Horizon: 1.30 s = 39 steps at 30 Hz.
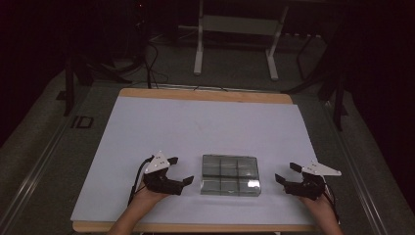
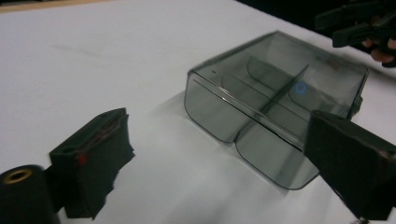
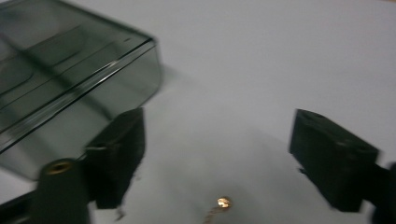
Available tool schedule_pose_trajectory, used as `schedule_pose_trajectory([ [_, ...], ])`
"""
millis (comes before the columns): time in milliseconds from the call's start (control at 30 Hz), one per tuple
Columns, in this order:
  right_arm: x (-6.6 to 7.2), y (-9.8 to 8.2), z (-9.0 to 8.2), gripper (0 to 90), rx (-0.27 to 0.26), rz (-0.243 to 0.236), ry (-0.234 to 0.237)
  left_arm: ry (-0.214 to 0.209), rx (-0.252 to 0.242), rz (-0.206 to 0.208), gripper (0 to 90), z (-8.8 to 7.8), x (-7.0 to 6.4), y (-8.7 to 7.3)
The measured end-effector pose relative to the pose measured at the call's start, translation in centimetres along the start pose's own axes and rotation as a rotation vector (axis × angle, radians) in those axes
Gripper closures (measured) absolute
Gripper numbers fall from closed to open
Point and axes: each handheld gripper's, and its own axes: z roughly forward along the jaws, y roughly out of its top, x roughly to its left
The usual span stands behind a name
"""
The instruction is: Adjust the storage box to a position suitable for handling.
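Observation:
A smoky clear plastic box with inner dividers lies shut on the white sheet near the front edge. In the left gripper view the box sits ahead and to the right, its lid closed. My left gripper hovers just left of it, jaws wide apart with nothing between them. My right gripper stands to the box's right, jaws also apart and empty; there the box lies at the upper left. Across the box, the right gripper shows at the top right of the left gripper view.
The white sheet covers a wooden table. Behind the table stands a white metal frame on the dark floor, with cables at the back left. A tiny brass-coloured speck lies on the sheet between the right jaws.

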Motion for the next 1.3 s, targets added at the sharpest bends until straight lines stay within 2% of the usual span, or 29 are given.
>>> schedule_pose_trajectory([
  [67, 0.2, 0.0, 0.2, 24.1, 0.005, 0.001, 0.051, -0.007, 0.019, 0.018, 15.7, 0.3, -0.2, 0.0],
  [167, 0.6, 0.0, 0.4, 30.1, 0.003, -0.011, 0.093, -0.027, 0.052, 0.039, 17.6, 0.8, -0.5, 0.0],
  [200, 0.7, 0.1, 0.4, 37.2, 0.003, -0.014, 0.108, -0.027, 0.058, 0.049, 20.1, 0.9, -0.5, 0.0],
  [233, 0.8, 0.1, 0.5, 40.1, 0.007, -0.021, 0.122, -0.028, 0.068, 0.055, 22.5, 1.1, -0.6, 0.0],
  [367, 1.6, 0.1, 0.7, 54.8, 0.031, -0.078, 0.170, -0.054, 0.102, 0.085, 42.7, 1.4, -0.9, 0.0],
  [500, 2.3, -0.1, 1.0, 66.9, 0.043, -0.113, 0.221, -0.079, 0.139, 0.111, 54.4, 1.6, -1.1, -0.1],
  [533, 2.5, -0.1, 1.1, 68.7, 0.045, -0.121, 0.235, -0.090, 0.150, 0.119, 59.8, 1.7, -1.1, -0.2],
  [667, 3.1, -0.3, 1.3, 78.3, 0.057, -0.146, 0.269, -0.101, 0.174, 0.158, 68.1, 1.8, -1.5, -0.2],
  [733, 3.2, -0.3, 1.3, 80.3, 0.057, -0.151, 0.271, -0.115, 0.175, 0.155, 71.6, 1.9, -1.6, -0.2],
  [800, 3.2, -0.3, 1.4, 87.8, 0.049, -0.146, 0.290, -0.126, 0.176, 0.161, 79.7, 2.0, -1.6, -0.2],
  [967, 3.3, -0.4, 1.6, 90.0, 0.054, -0.141, 0.318, -0.145, 0.178, 0.176, 89.8, 2.3, -2.0, -0.4],
  [1300, 3.9, -0.3, 1.9, 90.0, 0.045, -0.153, 0.348, -0.155, 0.183, 0.175, 90.0, 2.7, -2.1, -0.4],
])
